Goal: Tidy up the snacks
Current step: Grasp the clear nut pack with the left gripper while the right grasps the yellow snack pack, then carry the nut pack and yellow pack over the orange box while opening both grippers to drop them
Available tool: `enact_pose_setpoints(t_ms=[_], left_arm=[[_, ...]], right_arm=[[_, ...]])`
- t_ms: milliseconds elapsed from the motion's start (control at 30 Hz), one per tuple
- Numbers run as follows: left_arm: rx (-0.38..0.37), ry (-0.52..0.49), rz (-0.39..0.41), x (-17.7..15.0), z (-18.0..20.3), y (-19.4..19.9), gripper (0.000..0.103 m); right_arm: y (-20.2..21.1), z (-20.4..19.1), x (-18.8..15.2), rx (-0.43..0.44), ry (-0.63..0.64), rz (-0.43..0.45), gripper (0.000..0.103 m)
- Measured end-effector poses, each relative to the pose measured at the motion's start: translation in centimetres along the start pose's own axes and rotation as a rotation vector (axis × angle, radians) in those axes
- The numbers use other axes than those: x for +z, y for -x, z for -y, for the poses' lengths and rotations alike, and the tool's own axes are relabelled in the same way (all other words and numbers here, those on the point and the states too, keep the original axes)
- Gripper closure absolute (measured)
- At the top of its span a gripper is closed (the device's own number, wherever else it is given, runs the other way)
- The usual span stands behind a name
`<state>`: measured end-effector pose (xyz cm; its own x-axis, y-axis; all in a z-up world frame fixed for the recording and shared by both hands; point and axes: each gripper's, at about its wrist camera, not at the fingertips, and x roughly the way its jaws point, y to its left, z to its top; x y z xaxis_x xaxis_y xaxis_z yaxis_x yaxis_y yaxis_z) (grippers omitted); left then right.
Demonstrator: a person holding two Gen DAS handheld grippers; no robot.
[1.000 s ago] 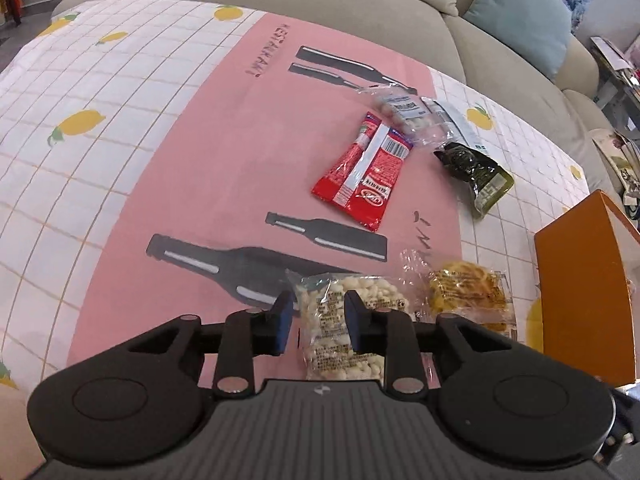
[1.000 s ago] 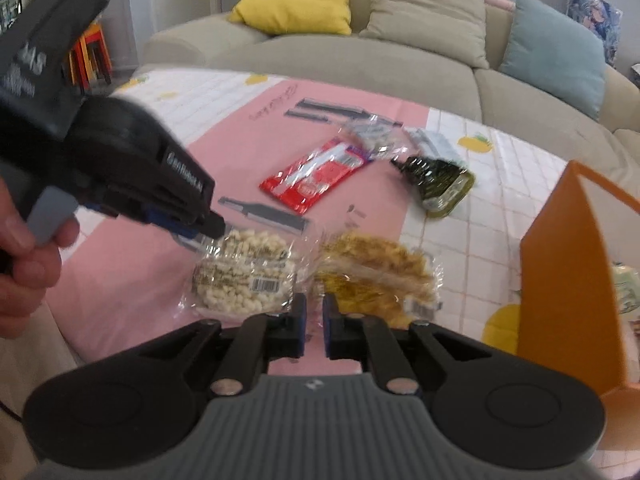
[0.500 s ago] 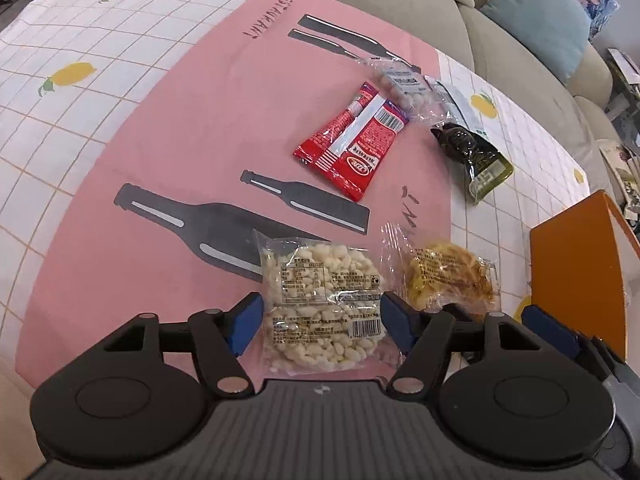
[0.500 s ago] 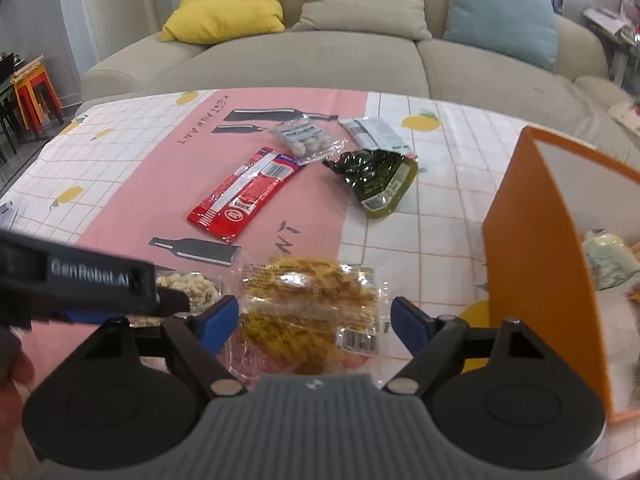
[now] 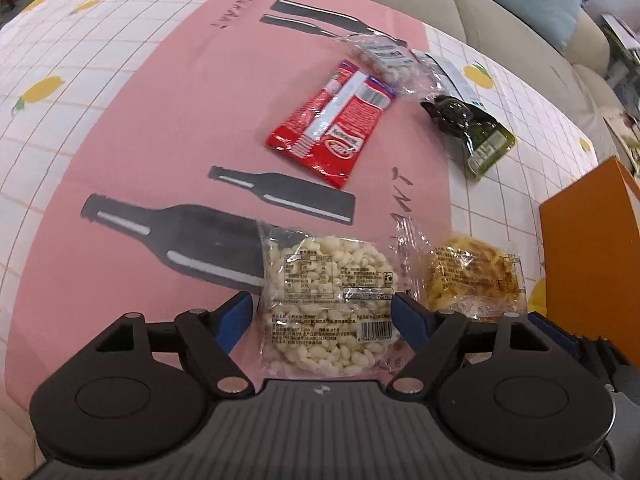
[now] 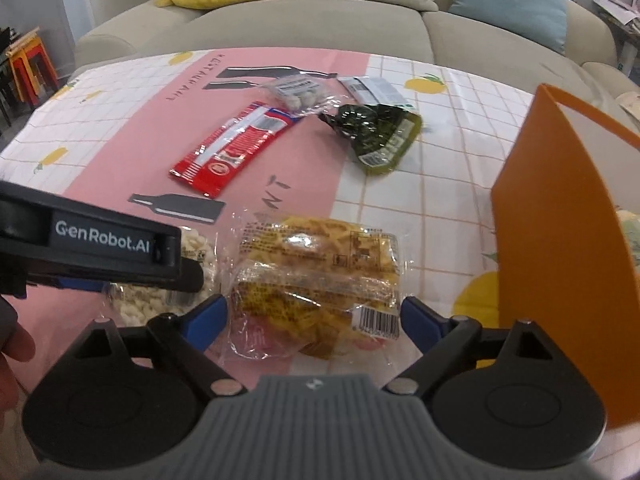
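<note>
Your left claw hangs over the near edge of the worktop, its jaws opening and standing wide on either side of the white puffed-rice cake pack; the blue pads do not press on the wrapper, and the pack lies flat on the pink strip of the cloth, partly over a printed bottle. Your right claw is spread just as wide, with the yellow noodle snack pack lying between its fingers, barcode toward the right pad; its wrapper edges come close to both pads, but neither grips it. The two packs sit just beside each other, the yellow one to the right of the white one. In the right wrist view your left claw's black body crosses from the left over the rice cake pack, and part of your hand shows at the left edge. Farther back on the worktop lie a red sachet, a clear bag of white candies touching its far end, and a dark green pouch to the right of them. An orange box stands upright at the right side of the worktop, near the yellow pack. A beige sofa with yellow, beige and blue cushions runs behind the worktop.
</note>
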<state>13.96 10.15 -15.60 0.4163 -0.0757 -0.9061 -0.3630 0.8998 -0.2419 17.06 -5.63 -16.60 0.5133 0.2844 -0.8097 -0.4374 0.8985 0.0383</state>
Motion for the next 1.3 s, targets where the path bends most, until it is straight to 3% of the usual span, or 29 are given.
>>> enact_pose_setpoints(t_ms=[500, 700, 1100, 1200, 1300], left_arm=[[0.011, -0.126, 0.033, -0.1, 2.2, -0.8, 0.005], [0.017, -0.193, 0.079, -0.7, 2.5, -1.0, 0.004], [0.011, -0.268, 0.121, -1.6, 2.2, -0.8, 0.001], [0.013, -0.276, 0.117, -1.6, 2.2, -0.8, 0.010], [0.020, -0.267, 0.117, -1.6, 2.1, -0.6, 0.011]], right_arm=[[-0.6, 0.1, -0.2, -0.033, 0.044, 0.027, 0.009], [-1.0, 0.5, -0.4, -0.026, 0.018, 0.029, 0.024], [-0.5, 0.7, -0.8, -0.041, 0.045, 0.027, 0.031], [-0.3, 0.7, -1.0, -0.041, 0.056, 0.029, 0.033], [-0.1, 0.7, -1.0, -0.040, 0.069, 0.033, 0.036]])
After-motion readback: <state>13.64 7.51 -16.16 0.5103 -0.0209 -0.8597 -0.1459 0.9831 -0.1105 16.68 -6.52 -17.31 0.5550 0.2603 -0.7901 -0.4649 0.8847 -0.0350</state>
